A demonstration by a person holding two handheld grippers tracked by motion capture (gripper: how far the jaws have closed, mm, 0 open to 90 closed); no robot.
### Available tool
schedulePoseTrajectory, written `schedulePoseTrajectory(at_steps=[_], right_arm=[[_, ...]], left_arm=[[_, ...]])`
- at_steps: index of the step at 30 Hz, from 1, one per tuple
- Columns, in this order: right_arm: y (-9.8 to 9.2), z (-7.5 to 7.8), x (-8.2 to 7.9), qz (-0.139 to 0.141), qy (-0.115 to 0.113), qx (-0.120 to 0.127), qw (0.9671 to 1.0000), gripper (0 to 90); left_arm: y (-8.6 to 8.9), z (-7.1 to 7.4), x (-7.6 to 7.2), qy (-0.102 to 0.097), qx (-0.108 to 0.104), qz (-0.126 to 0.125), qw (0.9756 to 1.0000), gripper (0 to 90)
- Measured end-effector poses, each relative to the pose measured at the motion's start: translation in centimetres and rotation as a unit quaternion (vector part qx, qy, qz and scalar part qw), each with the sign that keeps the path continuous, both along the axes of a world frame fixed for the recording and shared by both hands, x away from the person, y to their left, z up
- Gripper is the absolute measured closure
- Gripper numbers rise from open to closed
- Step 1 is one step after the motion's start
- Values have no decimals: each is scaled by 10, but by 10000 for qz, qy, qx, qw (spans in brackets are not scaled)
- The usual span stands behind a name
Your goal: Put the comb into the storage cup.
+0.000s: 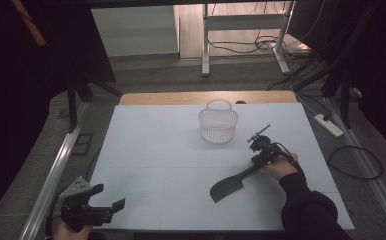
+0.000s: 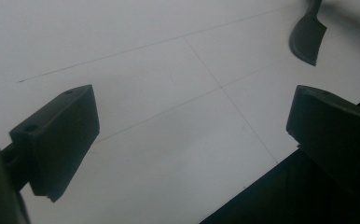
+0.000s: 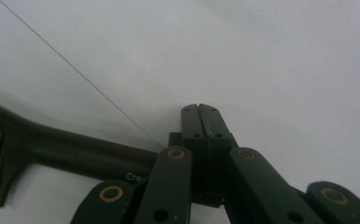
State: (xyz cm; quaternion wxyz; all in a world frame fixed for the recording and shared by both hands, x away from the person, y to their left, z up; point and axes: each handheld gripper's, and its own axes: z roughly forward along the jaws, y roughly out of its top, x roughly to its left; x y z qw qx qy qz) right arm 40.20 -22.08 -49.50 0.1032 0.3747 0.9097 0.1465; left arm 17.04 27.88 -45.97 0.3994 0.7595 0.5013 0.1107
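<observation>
A black spatula (image 1: 227, 189) lies flat on the white table (image 1: 151, 145), blade toward the front and handle running up to the right. My right gripper (image 1: 257, 158) sits at the end of that handle, held by a hand in a dark sleeve. In the right gripper view its jaws (image 3: 200, 111) are pressed together with nothing between the tips, and the spatula handle (image 3: 75, 147) runs in from the left, under the linkage beside them. My left gripper (image 1: 108, 196) hovers open at the front left corner. Its wide-apart jaws (image 2: 192, 100) frame bare table, with the spatula blade (image 2: 307, 39) far off.
A white mesh basket (image 1: 218, 125) with a handle stands upright at the back centre of the table. A wooden strip (image 1: 181, 97) edges the far side. Metal rails, cables and a power strip (image 1: 329, 125) lie on the floor around it.
</observation>
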Motion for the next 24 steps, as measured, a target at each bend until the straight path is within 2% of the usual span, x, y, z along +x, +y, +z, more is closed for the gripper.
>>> schedulePoseTrajectory(at_steps=[10,24], right_arm=[[-11,1,-11,23,98,-38,9999,893],[-24,2,-39,141,231,85,9996,892]], left_arm=[[0,0,0,1,1,-1,10000,36],[0,0,0,-2,9,-10,10000,36]])
